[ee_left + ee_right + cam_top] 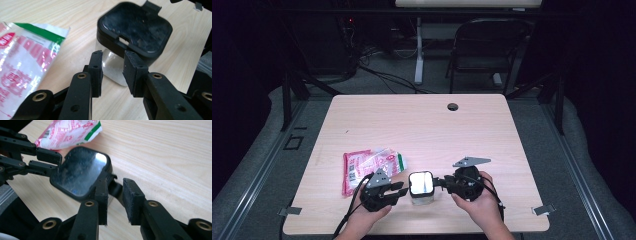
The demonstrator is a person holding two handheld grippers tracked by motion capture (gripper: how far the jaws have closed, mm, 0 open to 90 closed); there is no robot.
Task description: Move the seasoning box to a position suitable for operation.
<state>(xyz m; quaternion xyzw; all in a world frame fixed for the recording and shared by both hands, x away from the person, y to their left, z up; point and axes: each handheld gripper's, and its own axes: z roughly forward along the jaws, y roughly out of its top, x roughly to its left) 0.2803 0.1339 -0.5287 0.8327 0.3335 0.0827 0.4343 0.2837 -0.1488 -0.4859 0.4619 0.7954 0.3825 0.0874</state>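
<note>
High view has the little clear container (421,192) with its black lid (421,183) sitting near the front edge of the table (422,125), boxed in by both grippers. Left gripper (399,189) looks like it's there to steady the body, fingers (96,72) apart and not pressing. Right gripper (443,183) has its fingers (102,195) straddling the lid's tab (113,188), not clamped, probably to pop it. Snack bag (369,165) lies off to the left.

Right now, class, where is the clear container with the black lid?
In the high view, the clear container with the black lid stands near the table's front edge, between both claws, right of the red-and-white plastic packet.
</note>
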